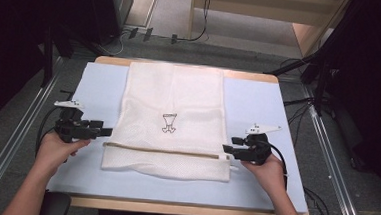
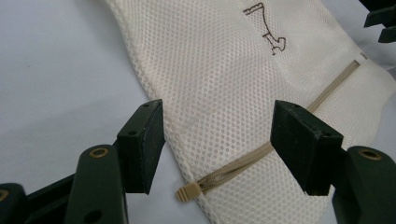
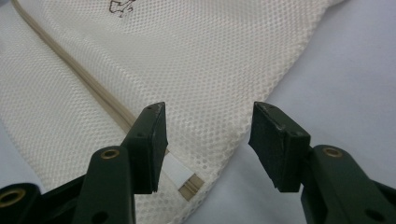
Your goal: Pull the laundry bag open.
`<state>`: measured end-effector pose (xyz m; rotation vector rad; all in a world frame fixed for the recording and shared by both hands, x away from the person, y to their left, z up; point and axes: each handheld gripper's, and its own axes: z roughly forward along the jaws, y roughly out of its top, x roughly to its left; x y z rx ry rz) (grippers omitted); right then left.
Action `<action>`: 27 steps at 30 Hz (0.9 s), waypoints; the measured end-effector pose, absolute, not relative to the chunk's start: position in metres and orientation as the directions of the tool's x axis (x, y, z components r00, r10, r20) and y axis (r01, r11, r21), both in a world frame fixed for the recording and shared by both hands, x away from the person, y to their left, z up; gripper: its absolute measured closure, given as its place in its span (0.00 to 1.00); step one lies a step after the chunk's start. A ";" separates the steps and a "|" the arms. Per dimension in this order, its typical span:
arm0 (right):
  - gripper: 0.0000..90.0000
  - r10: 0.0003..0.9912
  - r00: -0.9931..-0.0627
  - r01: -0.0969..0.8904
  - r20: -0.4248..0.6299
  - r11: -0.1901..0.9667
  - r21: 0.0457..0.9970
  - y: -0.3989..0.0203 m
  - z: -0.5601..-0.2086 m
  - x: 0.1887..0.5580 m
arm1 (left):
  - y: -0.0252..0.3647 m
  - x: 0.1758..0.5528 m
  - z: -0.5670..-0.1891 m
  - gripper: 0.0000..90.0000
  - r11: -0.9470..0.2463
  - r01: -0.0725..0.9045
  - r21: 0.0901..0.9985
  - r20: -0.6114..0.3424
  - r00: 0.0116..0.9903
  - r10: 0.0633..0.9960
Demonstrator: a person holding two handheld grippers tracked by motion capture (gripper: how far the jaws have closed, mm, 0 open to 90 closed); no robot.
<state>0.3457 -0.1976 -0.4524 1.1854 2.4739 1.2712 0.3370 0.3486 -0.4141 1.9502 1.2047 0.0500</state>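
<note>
Each forearm is bare, with no sleeve, and each hand carries a black hand-held tool: the left claw [image 1: 108, 131] and the right claw [image 1: 228, 144]. Each tool is topped by a pale grey three-cornered plate and trails a black cable. Up close, the jaws are dark green-black arms with brass-ringed screw holes, ending in blocky black pads [image 2: 142, 144] with small screw dimples and slightly worn edges [image 3: 278, 144].

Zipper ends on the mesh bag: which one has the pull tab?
The end by the left tongs: a tan pull tab sticks out there; the zipper's other end stops flat.
</note>
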 end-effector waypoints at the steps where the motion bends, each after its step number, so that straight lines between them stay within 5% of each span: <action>1: 0.52 0.691 -0.685 0.590 0.231 0.341 0.732 -0.199 -0.453 0.346 | 0.349 0.339 -0.415 0.40 -0.202 0.726 0.658 -0.368 0.544 0.754; 27: 0.43 0.773 -0.590 0.630 0.235 0.259 0.732 -0.231 -0.462 0.355 | 0.359 0.351 -0.426 0.36 -0.182 0.733 0.656 -0.318 0.486 0.814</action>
